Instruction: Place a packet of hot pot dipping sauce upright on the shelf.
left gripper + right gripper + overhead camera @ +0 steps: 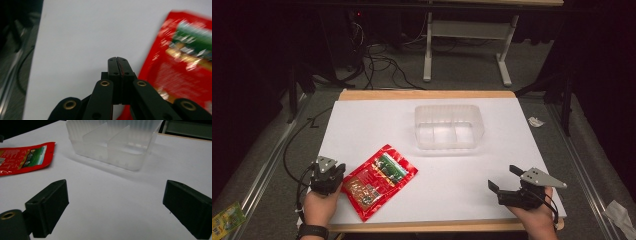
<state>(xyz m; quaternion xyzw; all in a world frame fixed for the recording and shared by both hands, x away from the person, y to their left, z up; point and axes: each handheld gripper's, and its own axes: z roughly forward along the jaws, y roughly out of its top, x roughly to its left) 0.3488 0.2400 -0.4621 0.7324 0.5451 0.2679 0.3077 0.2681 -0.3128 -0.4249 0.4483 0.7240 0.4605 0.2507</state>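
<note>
**Two grippers, one pouch, one tray**

The left gripper [331,176], jaws pressed together, sits just beside the one red pouch [379,180] on the white tabletop [377,125]. The right gripper [504,179] is spread wide. One clear three-compartment tray [449,126] stands farther back. Dark room, grey floor, cables.

A lab: dark curtained walls, cables [382,62] trailing over grey carpet, a white-topped test table [377,115]
</note>
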